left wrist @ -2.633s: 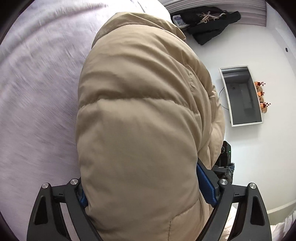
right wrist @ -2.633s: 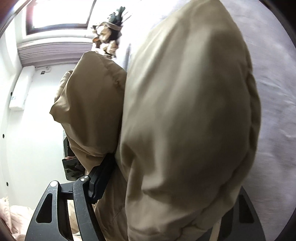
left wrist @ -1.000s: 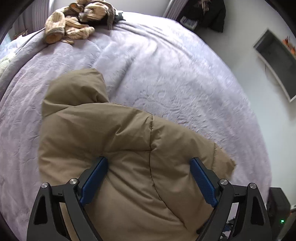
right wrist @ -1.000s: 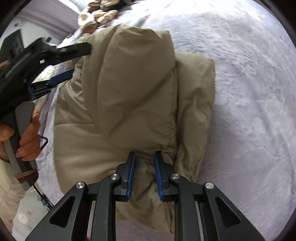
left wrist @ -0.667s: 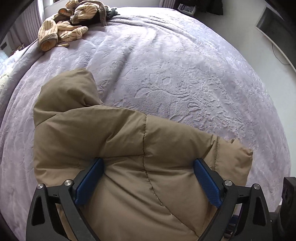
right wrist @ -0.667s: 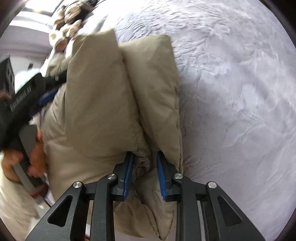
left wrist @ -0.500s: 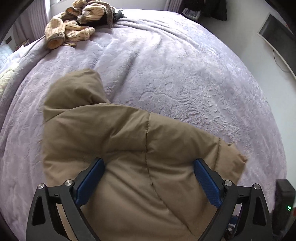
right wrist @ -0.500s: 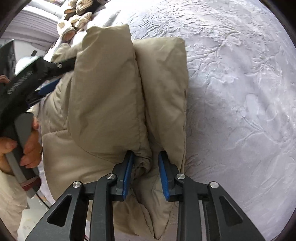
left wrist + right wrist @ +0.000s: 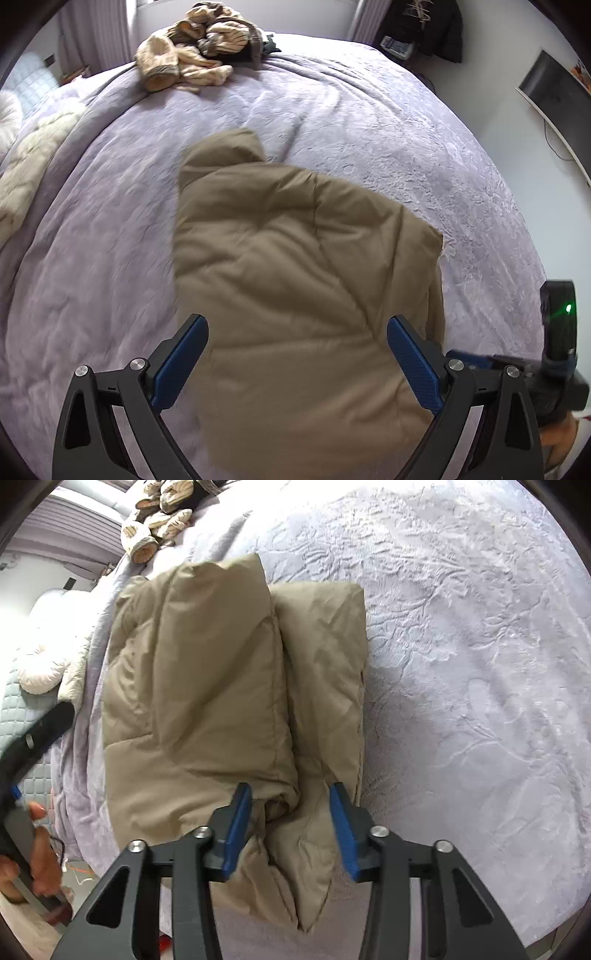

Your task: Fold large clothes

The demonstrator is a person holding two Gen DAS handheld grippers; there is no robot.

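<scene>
On the lavender bed, your folded tan puffer jacket lay flat; half a second earlier your right tool pinched its edge, but now both it and your left tool gaped, releasing the finished fold.

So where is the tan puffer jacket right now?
The tan puffer jacket lies folded on the lavender bedspread near its front edge, centred in both wrist views, well short of the striped clothes pile at the far end.
</scene>
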